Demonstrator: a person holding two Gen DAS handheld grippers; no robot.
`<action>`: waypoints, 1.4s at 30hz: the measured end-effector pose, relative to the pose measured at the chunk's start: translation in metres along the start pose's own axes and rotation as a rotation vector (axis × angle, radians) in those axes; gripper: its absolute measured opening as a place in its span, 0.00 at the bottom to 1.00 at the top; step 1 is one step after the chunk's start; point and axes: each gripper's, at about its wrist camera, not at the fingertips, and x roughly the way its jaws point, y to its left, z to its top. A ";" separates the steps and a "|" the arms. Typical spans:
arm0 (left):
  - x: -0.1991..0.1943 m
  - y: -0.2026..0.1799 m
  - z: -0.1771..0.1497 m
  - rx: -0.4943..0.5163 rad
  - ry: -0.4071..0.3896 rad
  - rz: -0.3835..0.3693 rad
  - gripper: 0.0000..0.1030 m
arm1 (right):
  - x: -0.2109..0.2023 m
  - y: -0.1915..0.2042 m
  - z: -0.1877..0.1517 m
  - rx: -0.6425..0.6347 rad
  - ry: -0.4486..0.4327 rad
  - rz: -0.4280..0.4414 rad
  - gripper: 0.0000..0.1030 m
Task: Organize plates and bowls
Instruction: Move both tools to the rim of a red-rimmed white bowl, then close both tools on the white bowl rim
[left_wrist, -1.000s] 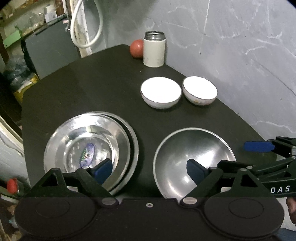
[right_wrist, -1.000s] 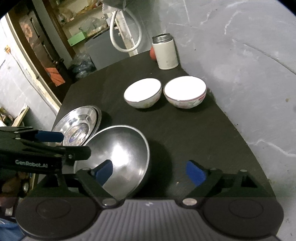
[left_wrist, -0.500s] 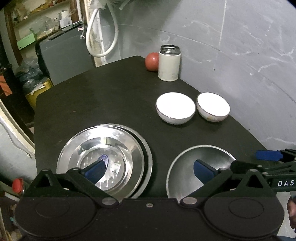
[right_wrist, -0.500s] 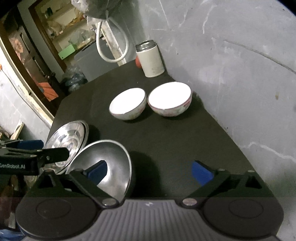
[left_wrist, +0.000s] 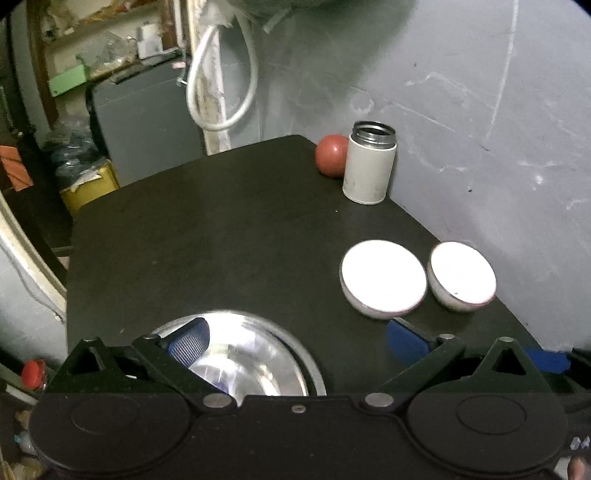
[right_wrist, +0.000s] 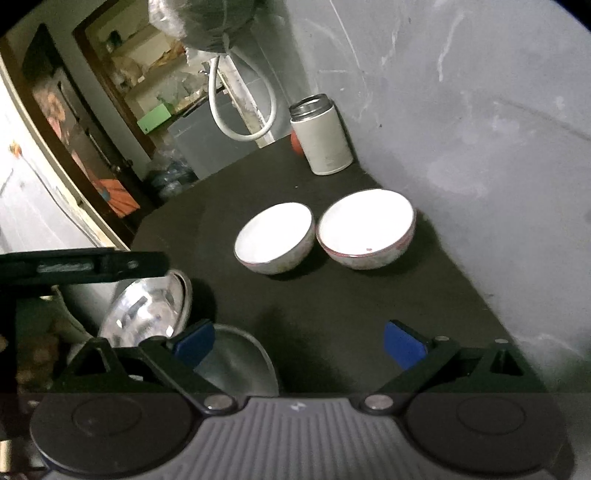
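Both grippers have lifted back, jaws wide and empty: left gripper (left_wrist: 295, 339), right gripper (right_wrist: 299, 341); steel bowl (right_wrist: 236, 365) and white bowls (right_wrist: 275, 240) remain unstacked.

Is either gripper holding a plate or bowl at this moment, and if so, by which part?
Nothing is held. The left gripper and right gripper are both open, with no rim between their pads.
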 end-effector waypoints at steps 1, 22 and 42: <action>0.007 0.001 0.006 0.007 0.015 -0.006 0.99 | 0.004 -0.001 0.003 0.013 0.005 0.014 0.96; 0.112 -0.009 0.073 0.154 0.145 -0.105 0.82 | 0.101 -0.003 0.058 0.266 0.037 0.013 0.48; 0.125 -0.003 0.061 0.038 0.184 -0.204 0.12 | 0.126 -0.006 0.069 0.271 0.035 -0.032 0.17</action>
